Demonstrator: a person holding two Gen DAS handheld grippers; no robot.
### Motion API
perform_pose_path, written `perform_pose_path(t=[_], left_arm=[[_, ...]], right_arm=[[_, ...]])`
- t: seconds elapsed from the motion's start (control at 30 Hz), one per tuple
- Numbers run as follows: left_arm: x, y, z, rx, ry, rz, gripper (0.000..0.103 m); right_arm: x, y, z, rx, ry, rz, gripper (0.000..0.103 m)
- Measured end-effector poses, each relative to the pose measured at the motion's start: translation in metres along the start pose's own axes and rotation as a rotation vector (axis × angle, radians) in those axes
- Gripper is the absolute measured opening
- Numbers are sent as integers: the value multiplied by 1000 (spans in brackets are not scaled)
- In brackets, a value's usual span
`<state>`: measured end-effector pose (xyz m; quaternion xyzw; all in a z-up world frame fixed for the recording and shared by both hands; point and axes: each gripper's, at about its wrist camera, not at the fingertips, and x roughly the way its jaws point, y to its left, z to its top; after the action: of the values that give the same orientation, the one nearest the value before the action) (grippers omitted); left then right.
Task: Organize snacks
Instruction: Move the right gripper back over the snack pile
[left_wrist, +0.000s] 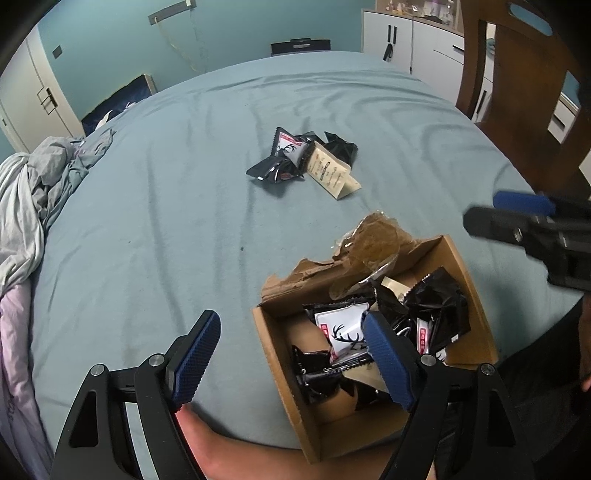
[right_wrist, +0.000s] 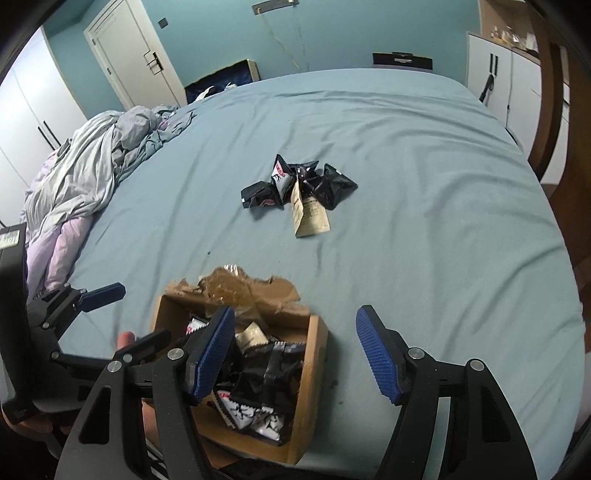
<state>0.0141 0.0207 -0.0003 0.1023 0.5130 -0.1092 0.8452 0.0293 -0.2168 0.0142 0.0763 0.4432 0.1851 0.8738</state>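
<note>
An open cardboard box (left_wrist: 280, 369) (right_wrist: 314, 369) with a torn flap (left_wrist: 369, 240) sits on the blue bed sheet and holds several black and white snack packets (left_wrist: 343, 328) (right_wrist: 258, 369). Farther up the bed lies a small pile of black packets (left_wrist: 288, 158) (right_wrist: 325, 184) with one beige packet (left_wrist: 332, 171) (right_wrist: 310, 214). My left gripper (left_wrist: 291, 358) (right_wrist: 99, 295) is open; its right finger hangs over the box and nothing is between the pads. My right gripper (right_wrist: 295, 354) (left_wrist: 517, 218) is open and holds nothing, with its left finger above the box.
Crumpled grey and pink bedding (left_wrist: 37, 192) (right_wrist: 92, 173) is heaped on the bed's left side. A wooden chair (left_wrist: 517, 92) stands at the right, and white cabinets (left_wrist: 406, 40) are behind it. A person's forearm (left_wrist: 240, 450) rests on the sheet below the box.
</note>
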Motion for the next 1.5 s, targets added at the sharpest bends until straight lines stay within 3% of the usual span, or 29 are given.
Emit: perform_pose_path(t=[0.23,0.73,0.93,1.03,1.3,1.5], left_arm=[[3,-2,4,9,4,12,82],[15,8,11,-11,23,28,83],[21,20,17,-47,24,27,83],[25,29,21,-75,32,24,83],[35,45,26,-143,55,-2,83],[35,51,27,-171,55,-13,83]], right_arm=[[13,-15,27,18,15,-6,67],[87,-50,90,86,134,-54,67],[131,-43,101,36,196,-64,67],[153,-37,108,26,227,-19,67],[191,-5,120,-106,240,11,67],[203,6,124,-115,258,71,67]])
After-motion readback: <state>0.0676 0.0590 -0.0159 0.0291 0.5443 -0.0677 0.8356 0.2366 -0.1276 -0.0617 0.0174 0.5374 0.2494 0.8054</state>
